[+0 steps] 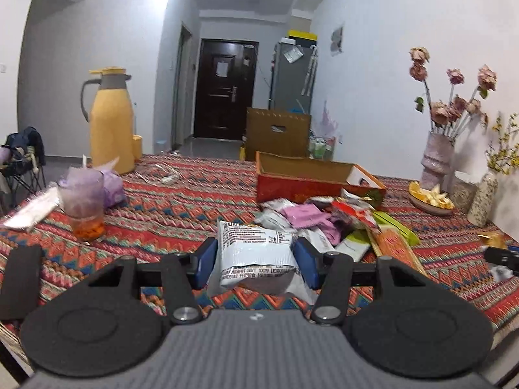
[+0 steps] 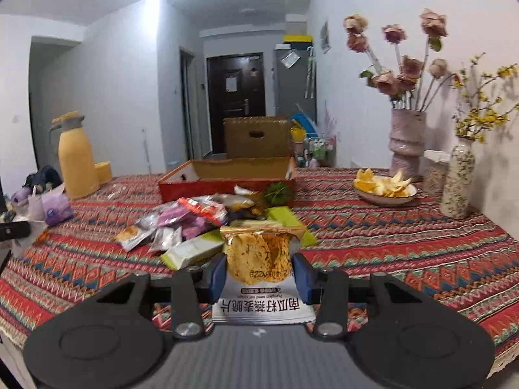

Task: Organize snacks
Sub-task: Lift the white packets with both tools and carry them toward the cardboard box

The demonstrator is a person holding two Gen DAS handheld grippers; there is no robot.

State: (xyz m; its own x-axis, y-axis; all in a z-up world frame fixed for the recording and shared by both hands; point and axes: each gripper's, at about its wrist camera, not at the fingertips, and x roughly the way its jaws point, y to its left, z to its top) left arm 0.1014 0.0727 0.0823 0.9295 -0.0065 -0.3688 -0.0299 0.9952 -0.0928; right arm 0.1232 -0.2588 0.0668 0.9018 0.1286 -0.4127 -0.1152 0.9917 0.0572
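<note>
Left wrist view, left to right. Yellow jug, upper left of the frame, upright at the far edge of the patterned tabletop, apparently parked clear of the sorting. Glass cup, left middle, with purple wrapping beside it. Left gripper, lower centre: jaws pinching a white snack packet by its sides and holding it off the cloth, probably for carrying to the box. Red box, right of centre, open-topped, likely the destination. Loose snack pile just in front of the box, unsorted.

Right wrist view. Snack pile, left of centre. Right gripper, lower centre: jaws pinching a cracker packet lengthwise, printed end towards the camera. Red box behind the pile. Dish of peel and vases, right, set apart.
</note>
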